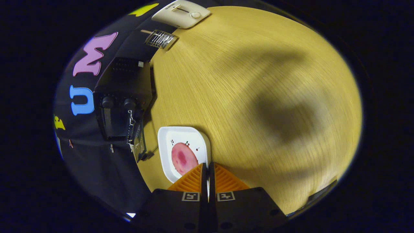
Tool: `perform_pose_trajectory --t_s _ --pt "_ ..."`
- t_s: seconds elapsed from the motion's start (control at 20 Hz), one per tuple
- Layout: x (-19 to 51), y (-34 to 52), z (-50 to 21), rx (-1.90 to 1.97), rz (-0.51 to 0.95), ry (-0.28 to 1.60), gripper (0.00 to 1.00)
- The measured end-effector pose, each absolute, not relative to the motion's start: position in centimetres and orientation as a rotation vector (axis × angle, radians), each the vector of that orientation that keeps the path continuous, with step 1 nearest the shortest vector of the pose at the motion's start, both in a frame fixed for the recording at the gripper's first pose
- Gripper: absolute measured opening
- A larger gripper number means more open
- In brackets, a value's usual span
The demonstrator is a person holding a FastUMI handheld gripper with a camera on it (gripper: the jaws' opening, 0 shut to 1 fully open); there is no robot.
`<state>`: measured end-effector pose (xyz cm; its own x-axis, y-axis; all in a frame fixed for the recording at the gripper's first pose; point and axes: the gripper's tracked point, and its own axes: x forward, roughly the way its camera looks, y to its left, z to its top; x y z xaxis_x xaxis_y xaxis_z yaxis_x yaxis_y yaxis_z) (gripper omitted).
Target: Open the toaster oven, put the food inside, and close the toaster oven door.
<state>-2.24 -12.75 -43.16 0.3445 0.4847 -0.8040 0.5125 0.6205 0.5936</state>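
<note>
The gripper (207,166) sits nearest the camera, its two fingers (191,181) pressed together with only a thin slit between them. The rim of the white plate (168,137) runs into that slit, so the fingers appear to be pinching the plate's edge; whether both press firmly on it cannot be told.

The plate rests on the wooden bench (258,97), directly ahead of the fingertips. On it lies the food (183,158), a flat pink round slice, close to the fingertips and slightly to one side of them.

Beyond the plate, at the bench's edge against the dark booth wall, stands the black toaster oven (123,106). Two knobs show on its front. Its door (138,139) appears to hang open toward the plate, with a light-coloured chain or clip at the hinge side; the fisheye distortion makes the door angle uncertain.

Further along the bench edge lie a small wire rack (160,39) and a white box-shaped appliance (181,13), well apart from the plate.

Judged risks from this position:
- A thin rim grip may let the plate pivot or slip when lifted, tipping the food off.
- The oven opening looks narrow beside the plate; a skewed approach could strike the door or frame.
- The loose chain could snag on the plate.
</note>
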Motion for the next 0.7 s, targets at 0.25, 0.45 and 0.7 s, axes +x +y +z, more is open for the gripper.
perform_pose_trajectory --t_s 0.25,0.45,0.7 --pt "-2.5 -12.6 -42.1 1.096 -0.03 1.214 0.05" --pt "-1.5 -12.1 -39.3 1.213 -0.037 1.102 0.05" --pt "-1.2 -9.4 -35.3 1.294 -0.049 1.003 0.05"
